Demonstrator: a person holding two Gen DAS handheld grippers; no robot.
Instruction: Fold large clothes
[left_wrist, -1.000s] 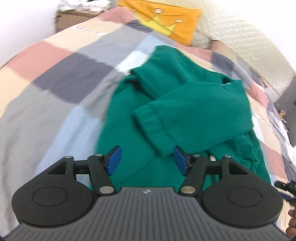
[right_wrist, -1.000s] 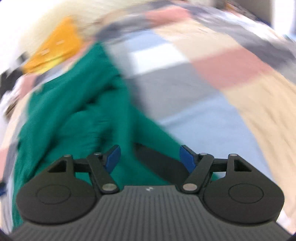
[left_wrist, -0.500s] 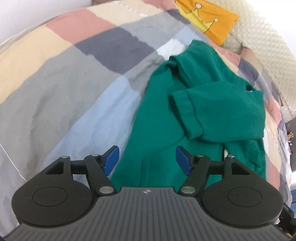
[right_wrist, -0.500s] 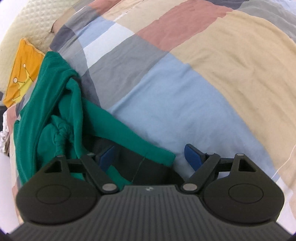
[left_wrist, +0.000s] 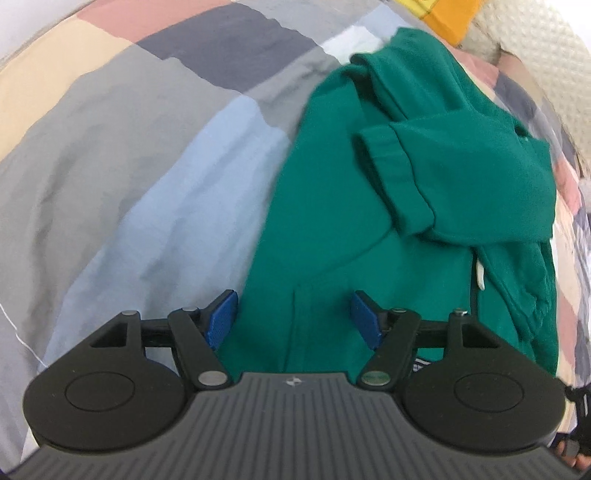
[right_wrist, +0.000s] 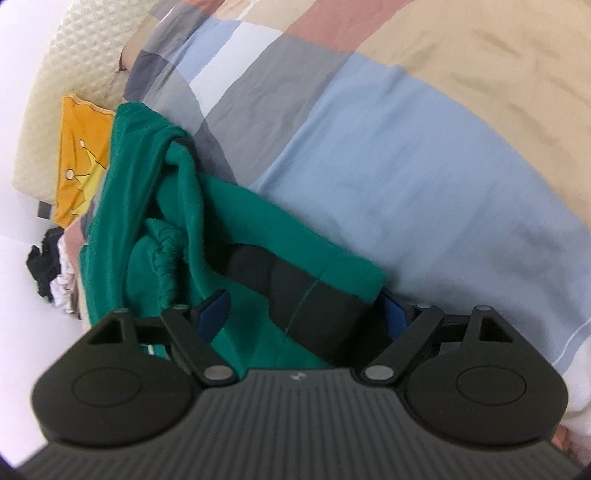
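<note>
A patchwork bedspread carries the green sweatshirt. The left gripper hangs spread over the sweatshirt's near hem, gripping nothing. The right gripper, jaws just widened, straddles the hem's corner with its dark lining, pads apart and not pressing.

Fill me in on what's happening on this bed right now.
A person with a handheld gripper in each hand is folding a green sweatshirt spread on a patchwork bedspread. One sleeve is already folded across the body. The left gripper is open above the lower part; the right gripper, its fingers just opened wider, straddles the hem corner without pinching it.
</note>
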